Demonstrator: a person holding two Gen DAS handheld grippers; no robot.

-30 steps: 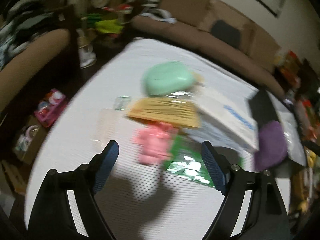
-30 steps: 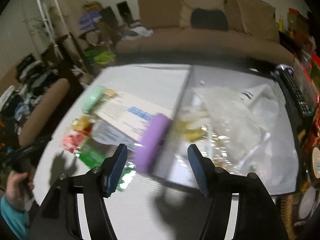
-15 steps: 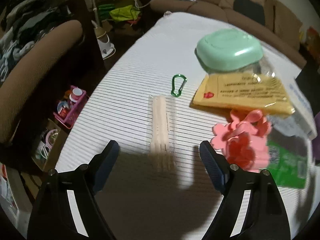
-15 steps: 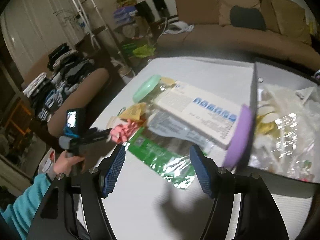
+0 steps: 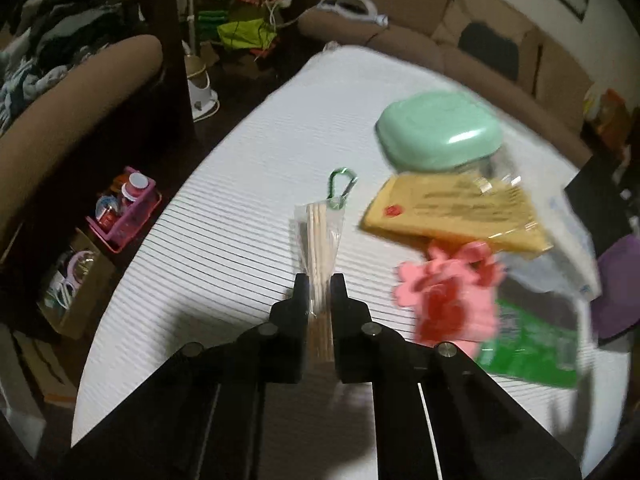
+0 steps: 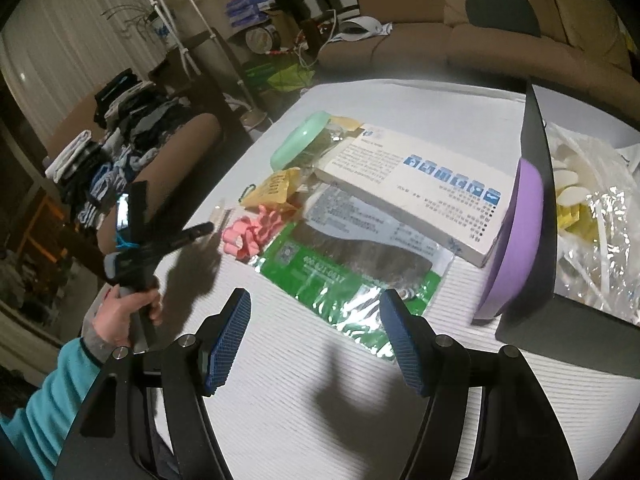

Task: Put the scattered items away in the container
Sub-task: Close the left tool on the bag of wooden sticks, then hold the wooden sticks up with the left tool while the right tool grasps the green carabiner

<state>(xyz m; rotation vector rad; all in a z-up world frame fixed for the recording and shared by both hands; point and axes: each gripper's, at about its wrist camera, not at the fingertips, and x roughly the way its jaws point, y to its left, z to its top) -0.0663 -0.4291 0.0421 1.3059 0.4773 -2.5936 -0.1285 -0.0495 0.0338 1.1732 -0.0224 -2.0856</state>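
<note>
- in the left wrist view, the left tool (image 5: 319,282) sits at the bottom middle of the frame. its two black fingers are squeezed tight on the near end of a clear plastic bag of thin wooden sticks (image 5: 320,236).
- the far end of the stick bag lies on the white ribbed desk (image 5: 248,184), and its far tip touches a small green metal clip (image 5: 342,184).
- to the right of the sticks is a pink and red bunch of soft flower shapes (image 5: 448,292). just above it lies a flat yellow packet (image 5: 452,212), and above that a mint green plastic lid on a clear jar (image 5: 438,132).
- in the right wrist view, the right tool (image 6: 316,340) is at the bottom middle. its blue fingers stand wide apart with nothing between them.
- just past the right tool lies a shiny green and silver foil bag (image 6: 352,280). a long white cardboard box with blue squares (image 6: 416,192) rests above it, in the middle of the frame.
- at the right edge is the black box container (image 6: 536,216) with clear bags and white things inside. a round purple lid (image 6: 516,240) leans on its outer wall.
- at the left of this view a hand (image 6: 120,316) in a teal sleeve (image 6: 48,404) holds the left tool's handle, and its tips reach the stick bag by the pink bunch.
</note>
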